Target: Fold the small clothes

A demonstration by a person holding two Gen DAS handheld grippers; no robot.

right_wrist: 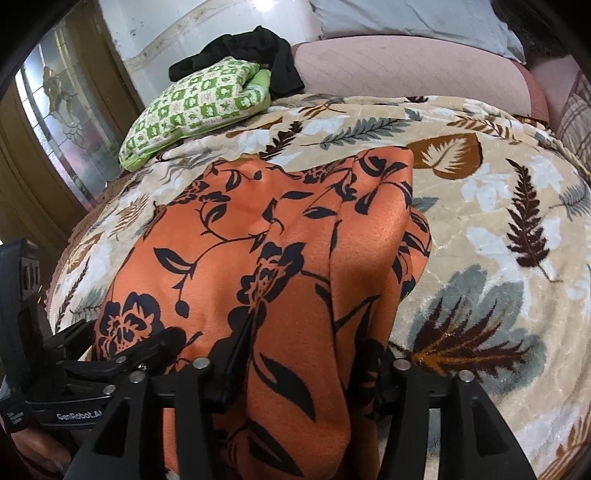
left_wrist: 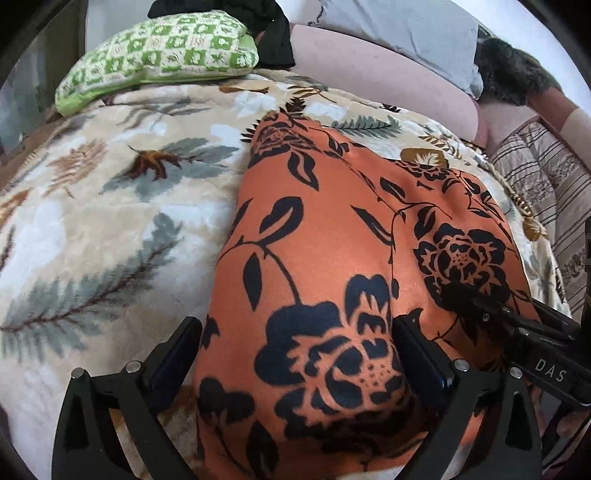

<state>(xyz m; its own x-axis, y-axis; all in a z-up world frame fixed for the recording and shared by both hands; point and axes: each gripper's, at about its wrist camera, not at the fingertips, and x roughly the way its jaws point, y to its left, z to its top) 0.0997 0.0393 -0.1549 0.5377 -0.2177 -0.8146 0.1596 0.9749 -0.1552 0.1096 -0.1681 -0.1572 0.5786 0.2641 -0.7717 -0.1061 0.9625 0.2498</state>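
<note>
An orange garment with a black flower print (left_wrist: 332, 258) lies on the leaf-patterned blanket (left_wrist: 110, 221), folded into a long shape. My left gripper (left_wrist: 295, 343) is open, its fingers straddling the garment's near end. The right gripper shows at the right edge of that view (left_wrist: 491, 310), resting on the cloth. In the right wrist view the garment (right_wrist: 258, 258) runs away from me, and my right gripper (right_wrist: 310, 354) is open, with the near end of the cloth bunched up between its fingers. The left gripper shows at the lower left there (right_wrist: 147, 350).
A green checked cushion (left_wrist: 159, 55) and dark clothing (right_wrist: 258, 55) lie at the far end of the bed. A pink bolster (right_wrist: 406, 70) and a grey pillow (left_wrist: 399, 26) lie behind. A striped quilt (left_wrist: 535, 184) lies at the right. A glass door (right_wrist: 62, 122) stands at the left.
</note>
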